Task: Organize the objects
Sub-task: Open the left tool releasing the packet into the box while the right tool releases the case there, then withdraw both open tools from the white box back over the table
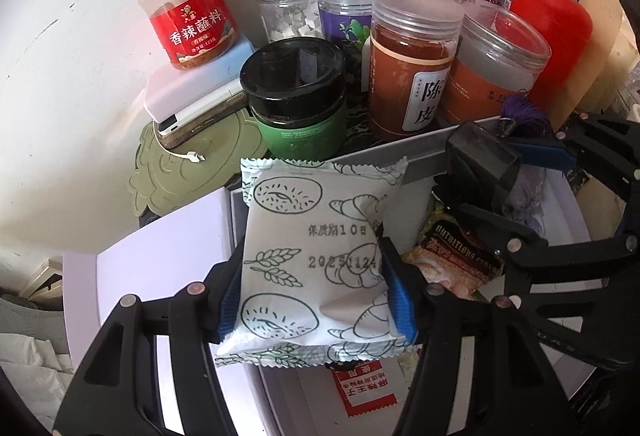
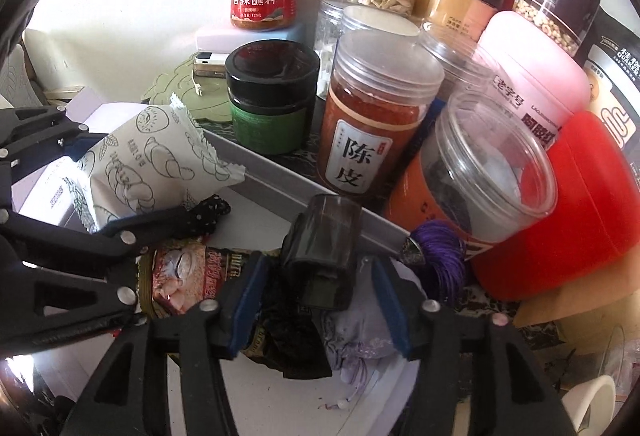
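My left gripper (image 1: 316,292) is shut on a white snack packet (image 1: 316,252) printed with bread drawings, held above a white box (image 1: 160,260). The packet also shows at the left of the right wrist view (image 2: 156,163). My right gripper (image 2: 320,300) is open around a small dark translucent case (image 2: 324,256), which leans on the box's grey rim; the pads do not clearly touch it. The case and right gripper show in the left wrist view (image 1: 480,163). Under it lie a lilac cloth pouch (image 2: 360,332) and a brown oat snack packet (image 2: 184,276).
Behind the box stand several jars: a green jar with black lid (image 1: 296,95), an orange-brown jar (image 1: 412,63), a red chilli seasoning jar (image 1: 188,19), a clear tub (image 2: 488,163), red (image 2: 580,203) and pink (image 2: 532,75) containers. A power bank with cable (image 1: 192,115) lies left.
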### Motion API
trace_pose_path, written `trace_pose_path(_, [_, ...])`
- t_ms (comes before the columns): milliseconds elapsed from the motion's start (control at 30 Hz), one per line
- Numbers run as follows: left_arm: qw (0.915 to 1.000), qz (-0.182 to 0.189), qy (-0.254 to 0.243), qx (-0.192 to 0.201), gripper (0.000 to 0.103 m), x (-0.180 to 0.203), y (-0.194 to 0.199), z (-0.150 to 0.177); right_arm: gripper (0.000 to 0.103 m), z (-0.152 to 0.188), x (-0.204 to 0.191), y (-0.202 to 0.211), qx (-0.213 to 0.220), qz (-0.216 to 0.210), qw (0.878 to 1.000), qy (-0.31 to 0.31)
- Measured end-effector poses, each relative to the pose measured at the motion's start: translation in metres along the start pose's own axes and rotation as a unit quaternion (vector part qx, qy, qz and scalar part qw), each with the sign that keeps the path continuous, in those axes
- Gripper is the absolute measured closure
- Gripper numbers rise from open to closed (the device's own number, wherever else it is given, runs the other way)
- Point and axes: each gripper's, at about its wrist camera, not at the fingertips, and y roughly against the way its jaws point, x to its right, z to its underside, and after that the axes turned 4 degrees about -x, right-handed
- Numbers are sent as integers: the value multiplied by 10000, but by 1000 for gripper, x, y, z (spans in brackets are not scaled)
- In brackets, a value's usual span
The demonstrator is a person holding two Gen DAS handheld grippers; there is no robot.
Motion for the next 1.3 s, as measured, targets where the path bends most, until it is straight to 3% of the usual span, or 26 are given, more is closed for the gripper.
trace_pose_path(133, [10000, 9, 52, 40, 44, -1, 8, 1, 47, -1, -2, 3, 23, 41, 10000, 43])
trace_pose_path(467, [9990, -129, 141, 401, 29, -8, 43, 3, 39, 1, -1, 32, 204, 113, 9997, 19])
trace_pose_path(833, [9980, -132, 218, 576, 28, -9, 80, 9, 38, 5, 0, 70, 451, 301, 9985, 6])
trace_pose_path(1200, [9950, -184, 401, 899, 25, -9, 141, 27, 38, 16, -1, 120, 830, 457, 9955, -69])
trace_pose_path(1300, [9944, -172, 412, 954, 24, -7, 158, 34, 33, 21, -2, 138, 963, 468, 9942, -78])
